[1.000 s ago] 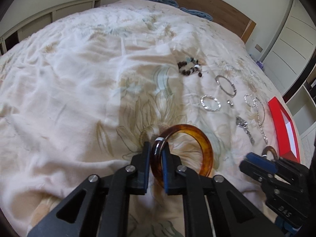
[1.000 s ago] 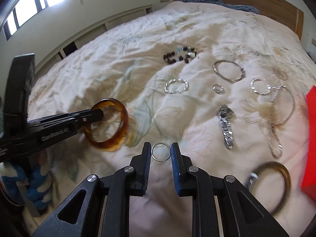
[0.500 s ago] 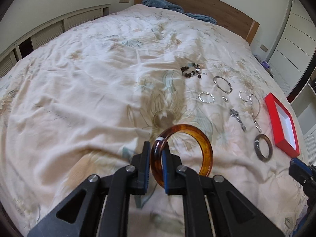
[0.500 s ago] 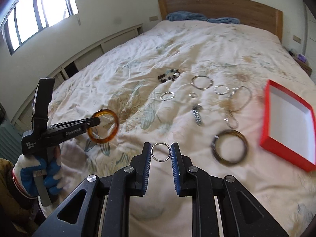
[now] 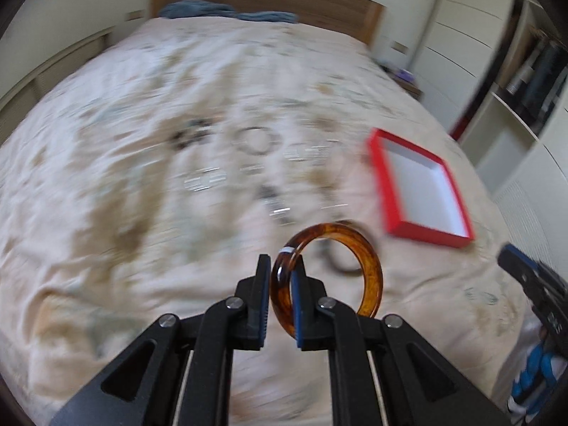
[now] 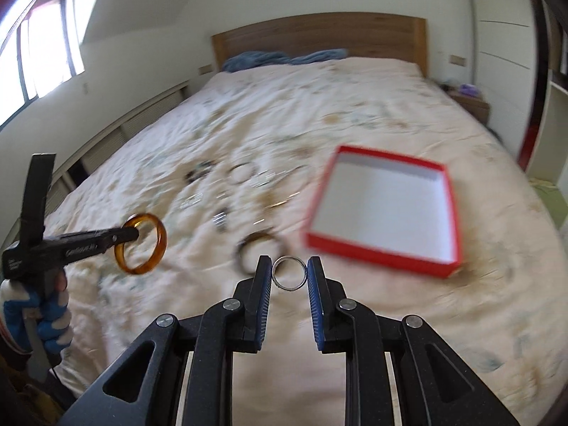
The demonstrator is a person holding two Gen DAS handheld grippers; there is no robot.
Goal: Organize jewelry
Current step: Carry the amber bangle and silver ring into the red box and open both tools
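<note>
From the left wrist view we see our left claw (image 5: 281,285) clamped on the near rim of an amber bangle (image 5: 369,259), which stands upright with its loop to the right of the claw, above the bed (image 5: 106,213). Only the right wrist view shows this from the side: the left claw (image 6: 133,235) reaches in from the left, the amber bangle (image 6: 158,245) hanging at its tip, held by a hand in a blue and white glove (image 6: 49,316). In that same view our right claw (image 6: 289,272) pinches a thin silver ring (image 6: 289,272) between its fingers, the ring facing us.

Ahead and to the right of both claws lies an open red box (image 6: 380,257) with a white interior (image 5: 422,184).

Beyond the claws, the rest of the jewelry on the bed is smeared by motion blur. We can make out a dark bangle (image 6: 261,245) just past the right claw; in the left view the amber bangle hides most of it. The silvery pieces (image 5: 206,181) and the dark beads (image 5: 190,135) farther out are too blurred to name. The right claw is cut off at the left view's right edge (image 5: 532,277).
</note>
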